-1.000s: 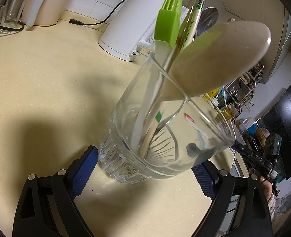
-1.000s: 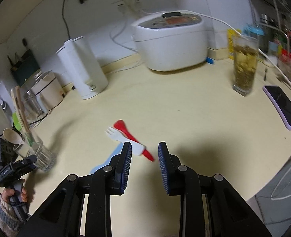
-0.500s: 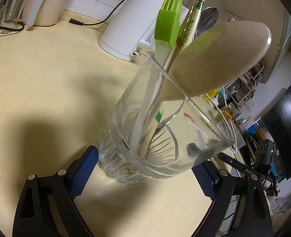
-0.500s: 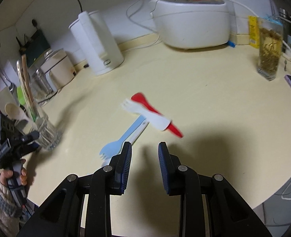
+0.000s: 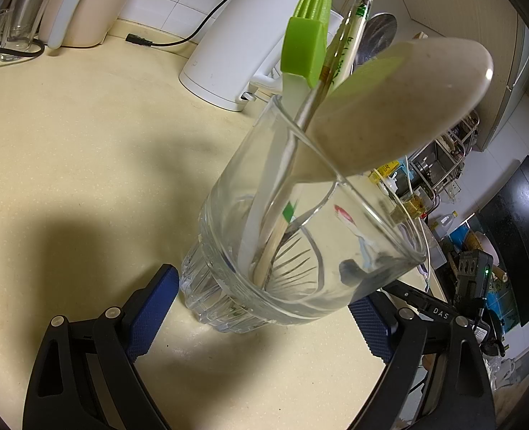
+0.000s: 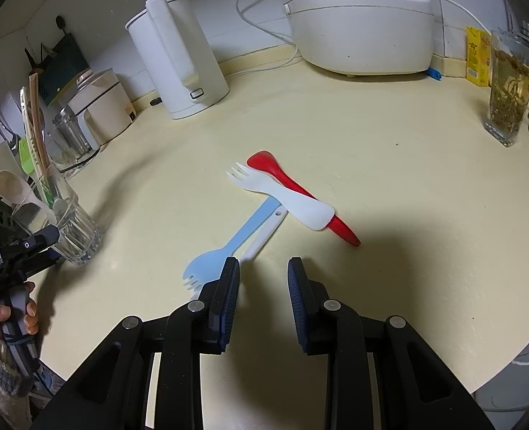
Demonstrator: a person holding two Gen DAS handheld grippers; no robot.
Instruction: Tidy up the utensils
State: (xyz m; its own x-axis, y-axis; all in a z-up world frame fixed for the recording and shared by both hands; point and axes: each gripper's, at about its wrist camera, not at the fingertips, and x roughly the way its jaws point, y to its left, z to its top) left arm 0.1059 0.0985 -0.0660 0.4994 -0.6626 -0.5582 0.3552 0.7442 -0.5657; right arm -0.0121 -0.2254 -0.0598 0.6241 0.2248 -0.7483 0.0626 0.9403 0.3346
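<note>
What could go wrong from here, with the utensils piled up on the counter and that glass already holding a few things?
The white fork lies across the red spoon and over the blue fork, so the right gripper lifting one may drag the others.

The glass already holds a leaning wooden spoon, green brush and chopsticks; another utensil could snag there.

The left gripper only brackets the glass, so a bump might tip it.

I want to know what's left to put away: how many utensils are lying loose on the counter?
4: white fork across red spoon; blue fork beside a white utensil, whose head the right gripper hides.
</note>
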